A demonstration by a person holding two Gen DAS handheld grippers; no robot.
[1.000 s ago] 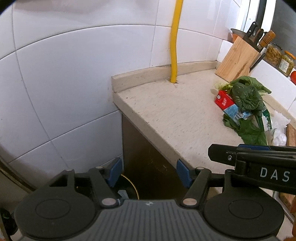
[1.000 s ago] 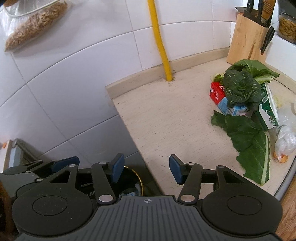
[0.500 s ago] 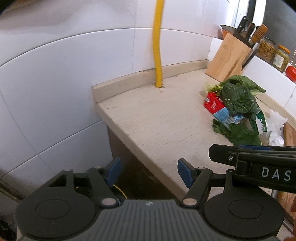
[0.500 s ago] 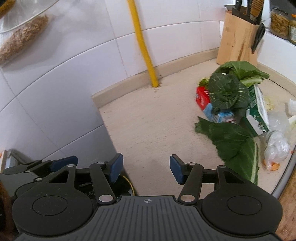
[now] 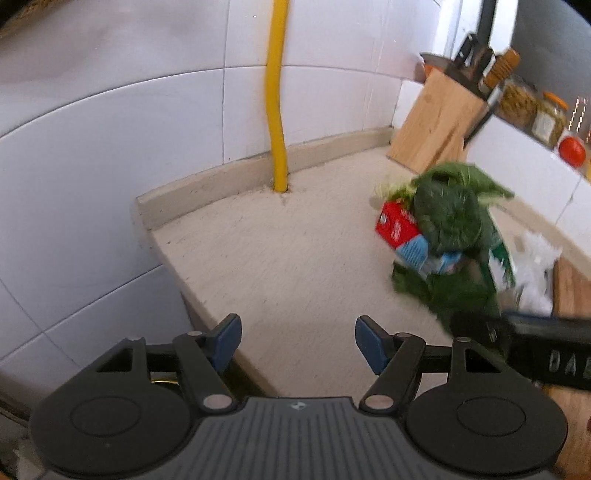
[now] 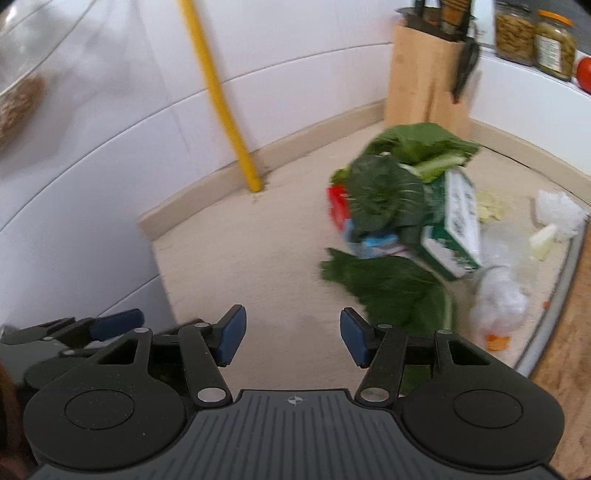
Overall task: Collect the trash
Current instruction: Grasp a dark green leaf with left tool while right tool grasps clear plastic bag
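A pile of trash lies on the beige countertop: green vegetable leaves, a red carton, a blue-and-white carton, a green-and-white box and a clear plastic bag. A big flat leaf lies just ahead and right of my right gripper. That gripper is open with nothing between its fingers. My left gripper hangs over the counter's front-left edge, open and empty, well short of the pile. Each gripper shows at the edge of the other's view.
A wooden knife block stands in the back corner beside a yellow pipe on the tiled wall. Jars and a tomato sit on a ledge. A wooden board lies at the right. More plastic scraps lie beyond the pile.
Both grippers have swung right, from above the bin below the counter's edge to over the countertop, closer to the trash pile. Their jaws stay open and empty.
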